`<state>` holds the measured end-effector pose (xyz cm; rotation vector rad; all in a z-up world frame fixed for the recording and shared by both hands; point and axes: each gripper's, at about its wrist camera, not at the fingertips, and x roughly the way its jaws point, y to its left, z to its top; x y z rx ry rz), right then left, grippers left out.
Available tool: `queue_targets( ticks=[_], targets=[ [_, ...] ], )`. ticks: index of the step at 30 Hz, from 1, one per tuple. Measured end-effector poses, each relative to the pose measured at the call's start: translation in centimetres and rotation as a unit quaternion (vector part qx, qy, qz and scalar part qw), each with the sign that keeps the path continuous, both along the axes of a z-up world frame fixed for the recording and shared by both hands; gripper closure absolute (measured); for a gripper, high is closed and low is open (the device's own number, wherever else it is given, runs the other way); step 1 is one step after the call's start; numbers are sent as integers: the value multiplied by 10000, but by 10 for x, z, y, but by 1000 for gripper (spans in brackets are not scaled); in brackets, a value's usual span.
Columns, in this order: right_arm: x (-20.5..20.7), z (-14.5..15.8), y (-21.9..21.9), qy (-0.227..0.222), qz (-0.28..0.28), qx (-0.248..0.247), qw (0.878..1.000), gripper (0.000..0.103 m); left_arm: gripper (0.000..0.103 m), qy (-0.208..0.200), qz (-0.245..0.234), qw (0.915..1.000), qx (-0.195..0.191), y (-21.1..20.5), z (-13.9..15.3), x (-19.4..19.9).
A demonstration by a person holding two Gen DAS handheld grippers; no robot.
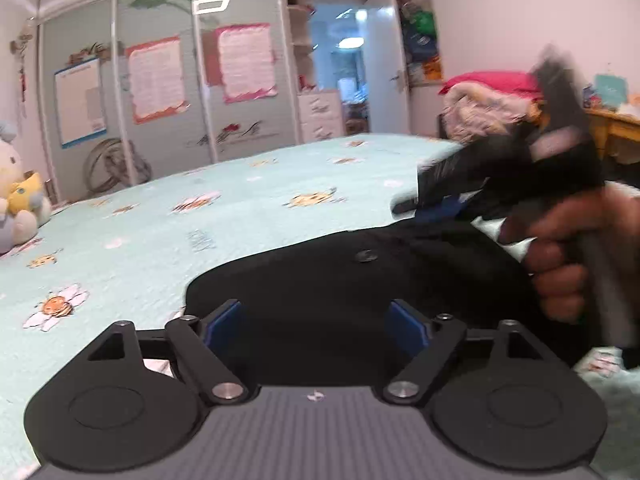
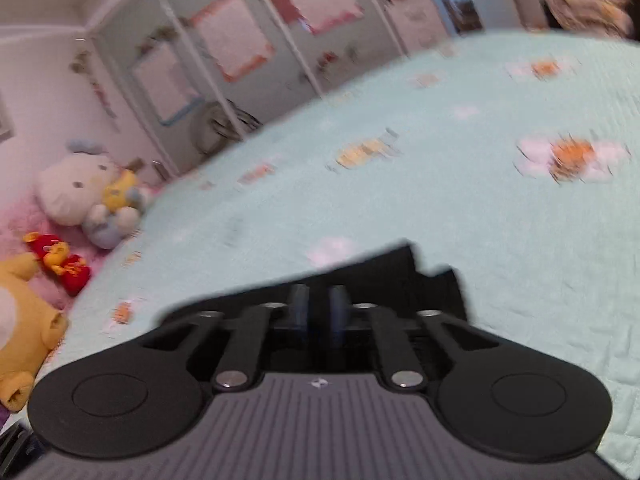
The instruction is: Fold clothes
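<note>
A black garment [image 1: 340, 280] with a small round snap lies on the mint bedspread [image 1: 240, 200], right in front of my left gripper [image 1: 314, 324]. That gripper is open, its blue pads [image 1: 224, 324] wide apart above the cloth and holding nothing. To the right, a hand [image 1: 560, 256] carries my right gripper [image 1: 432, 204], blurred by motion, at the garment's far right edge. In the right wrist view my right gripper [image 2: 318, 306] has its fingers close together, shut on a fold of the black garment [image 2: 400, 276] that sticks out beyond them.
A pile of folded clothes [image 1: 488, 100] topped with pink sits at the bed's far right, beside a wooden desk [image 1: 616, 128]. Plush toys [image 2: 88, 196] lie at the left edge of the bed. Sliding wardrobe doors [image 1: 160, 92] and a doorway [image 1: 348, 80] stand behind.
</note>
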<state>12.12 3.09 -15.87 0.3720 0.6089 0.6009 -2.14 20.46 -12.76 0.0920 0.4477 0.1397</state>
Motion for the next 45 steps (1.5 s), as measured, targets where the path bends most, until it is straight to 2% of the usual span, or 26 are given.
queue_targets(
  ticks=[2,4,5,6,7,8,9,10,11,12,13,15,18,20,24,30,34,45],
  targets=[
    [2,3,9,4,28,63,10000,55,18,321,122,9993,-164,12,-14,14],
    [10,-7,16,113,31,-227,9997,55,14,583,195,9977,-301,22,-29,23],
    [18,-18,17,206,39,-494,9986,63,14,540,175,9981,-220,21,-29,20],
    [22,-24,13,292,-17,-626,9976,92,16,549,175,9982,-137,18,-23,17],
    [23,-23,4,370,-152,-591,9975,103,16,560,202,9982,-92,14,-14,12],
    [23,-21,-5,449,-287,-555,9970,103,16,512,192,9984,-109,11,-4,7],
    [19,-15,-11,406,-394,-593,9966,101,16,442,187,9987,-156,9,7,3],
    [7,-1,-11,208,-458,-757,9959,95,16,429,245,9987,-147,7,15,1],
    [-8,14,-7,7,-507,-960,9941,70,16,417,304,9986,-138,5,24,-1],
    [-22,28,-3,-194,-556,-1161,9915,51,16,467,416,9980,-122,2,32,-2],
    [-36,42,-1,-360,-557,-1280,9896,47,16,576,567,9966,-132,1,40,-4],
    [-63,65,3,-561,-438,-1342,9884,47,16,755,745,9937,-376,4,49,-11],
    [-91,83,6,-504,-346,-1515,9866,47,16,911,1023,9870,-845,11,60,-32],
    [-106,91,10,-480,-267,-1578,9859,47,16,922,1175,9845,-925,14,68,-47],
    [-137,103,20,-478,-241,-1768,9828,47,15,956,1477,9806,-870,16,81,-74],
    [-176,115,21,-517,-242,-1848,9811,45,15,994,1506,9802,-810,9,92,-94],
    [-200,123,21,-549,-246,-1893,9801,40,15,961,1494,9808,-806,6,95,-103],
    [-219,129,17,-618,-207,-1886,9799,39,15,900,1458,9824,-738,-1,104,-116]
  ],
)
